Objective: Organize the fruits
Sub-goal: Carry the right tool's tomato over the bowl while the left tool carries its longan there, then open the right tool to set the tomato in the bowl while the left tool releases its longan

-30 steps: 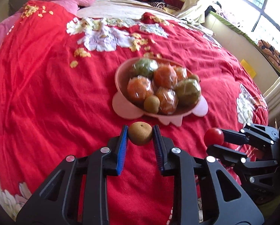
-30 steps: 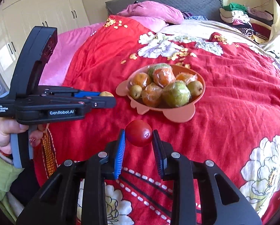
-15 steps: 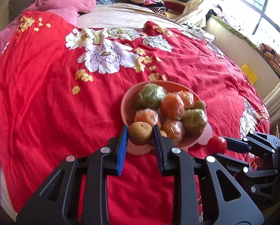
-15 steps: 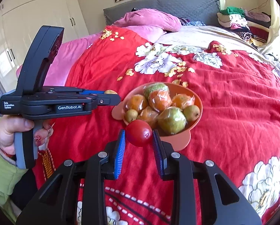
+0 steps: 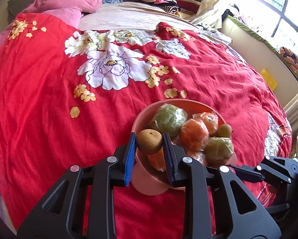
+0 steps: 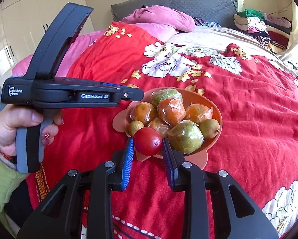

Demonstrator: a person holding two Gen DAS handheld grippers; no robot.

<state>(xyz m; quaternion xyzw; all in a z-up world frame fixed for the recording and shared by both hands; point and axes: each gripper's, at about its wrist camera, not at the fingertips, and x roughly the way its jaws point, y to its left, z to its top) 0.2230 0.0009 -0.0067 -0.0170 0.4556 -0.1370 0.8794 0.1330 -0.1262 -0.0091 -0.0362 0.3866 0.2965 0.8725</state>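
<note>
Both grippers have advanced toward the pink bowl (image 5: 141,117) on the bed. Your left gripper (image 5: 149,145), jaws clamped on a brown fruit (image 5: 149,141), overhangs the near rim; your right gripper (image 6: 148,145), clamping a red fruit (image 6: 148,143), sits just short.
</note>
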